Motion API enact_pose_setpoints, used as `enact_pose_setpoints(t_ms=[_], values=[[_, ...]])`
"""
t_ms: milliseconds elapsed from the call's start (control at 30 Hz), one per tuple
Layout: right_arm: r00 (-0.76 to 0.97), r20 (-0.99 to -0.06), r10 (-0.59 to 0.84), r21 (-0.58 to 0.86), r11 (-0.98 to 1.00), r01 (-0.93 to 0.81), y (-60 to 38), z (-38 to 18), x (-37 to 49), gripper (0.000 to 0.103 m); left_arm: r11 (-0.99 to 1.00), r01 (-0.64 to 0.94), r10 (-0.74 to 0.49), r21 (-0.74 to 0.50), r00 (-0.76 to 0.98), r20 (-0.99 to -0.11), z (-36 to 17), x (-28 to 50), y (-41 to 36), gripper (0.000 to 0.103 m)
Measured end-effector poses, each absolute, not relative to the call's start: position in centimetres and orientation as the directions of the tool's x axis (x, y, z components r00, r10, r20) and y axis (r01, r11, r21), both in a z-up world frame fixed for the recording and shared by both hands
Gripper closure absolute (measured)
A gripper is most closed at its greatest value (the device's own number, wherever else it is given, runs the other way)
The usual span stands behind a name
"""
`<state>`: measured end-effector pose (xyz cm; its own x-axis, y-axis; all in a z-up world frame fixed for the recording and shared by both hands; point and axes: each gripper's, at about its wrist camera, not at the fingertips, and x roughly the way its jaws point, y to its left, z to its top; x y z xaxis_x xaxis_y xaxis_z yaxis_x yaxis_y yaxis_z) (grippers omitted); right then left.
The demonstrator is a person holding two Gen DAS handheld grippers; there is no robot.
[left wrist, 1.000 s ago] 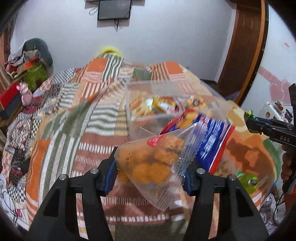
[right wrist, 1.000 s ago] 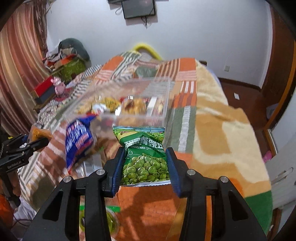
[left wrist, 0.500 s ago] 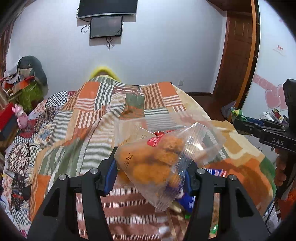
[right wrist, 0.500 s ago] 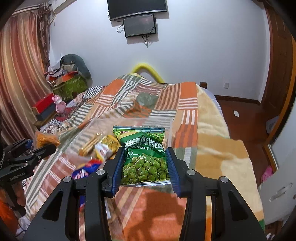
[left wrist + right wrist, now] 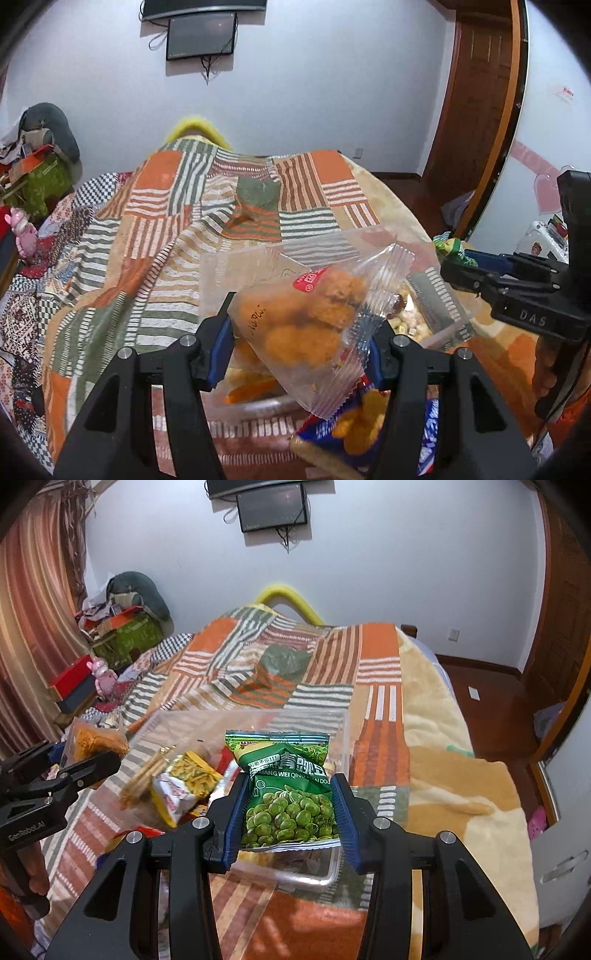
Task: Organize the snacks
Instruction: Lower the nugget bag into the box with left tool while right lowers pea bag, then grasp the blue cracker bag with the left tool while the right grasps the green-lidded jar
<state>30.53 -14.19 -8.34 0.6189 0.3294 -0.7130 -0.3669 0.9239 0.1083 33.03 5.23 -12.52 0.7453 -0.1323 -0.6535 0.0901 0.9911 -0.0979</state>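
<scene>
Gripping a clear bag of fried snacks (image 5: 306,325), the left gripper (image 5: 301,343) is hanging over the clear bin (image 5: 332,734) on the bed (image 5: 443,775). The right gripper (image 5: 290,819) is clamping a green pea packet (image 5: 288,794) above the bin's near edge.

My right claw (image 5: 290,812) clamped on green pea packet (image 5: 288,797), blue pads pressing both side edges, packet upright, print facing me. Packet hangs over near end of clear plastic box (image 5: 332,877) on patchwork blanket (image 5: 380,672) covering bed. Inside box: yellow snack bag (image 5: 186,779), biscuit sticks (image 5: 142,779) beside it, red wrappers lower down. My left claw (image 5: 88,766) at frame's left edge, gripping clear bag of orange snacks (image 5: 94,740), left of box. Wall screen (image 5: 273,511) above bed's far end.
</scene>
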Motion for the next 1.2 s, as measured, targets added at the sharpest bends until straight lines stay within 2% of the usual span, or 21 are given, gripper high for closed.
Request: enact_pose_setpoints(t_ms=[267, 467, 633, 833, 1200], values=[[0.602, -0.732, 0.318, 0.089, 0.921, -0.379, -13.8, -9.1, 30.7, 0.062, 0.992, 0.087, -0.129, -0.096, 0.7, -0.703, -14.9, 35.2, 4.5, 0.042], [0.587, -0.742, 0.325, 0.086, 0.914, -0.396, -13.6, -9.1, 30.8, 0.06, 0.991, 0.094, -0.131, -0.091, 0.696, -0.706, -14.5, 34.7, 4.0, 0.037], [0.6, -0.731, 0.325, 0.085, 0.916, -0.392, -13.8, -8.1, 30.2, 0.046, 0.991, 0.101, -0.132, -0.085, 0.717, -0.684, -12.7, 33.3, 3.7, 0.03], [0.623, -0.7, 0.349, 0.095, 0.91, -0.404, -14.5, -5.8, 27.8, 0.045, 0.991, 0.106, -0.13, -0.077, 0.752, -0.646, -10.1, 30.3, 3.5, 0.016], [0.611, -0.688, 0.391, 0.125, 0.894, -0.431, -16.0, -5.1, 19.7, 0.041, 0.992, 0.105, -0.122, -0.066, 0.741, -0.661, -9.0, 21.5, 3.4, 0.012]])
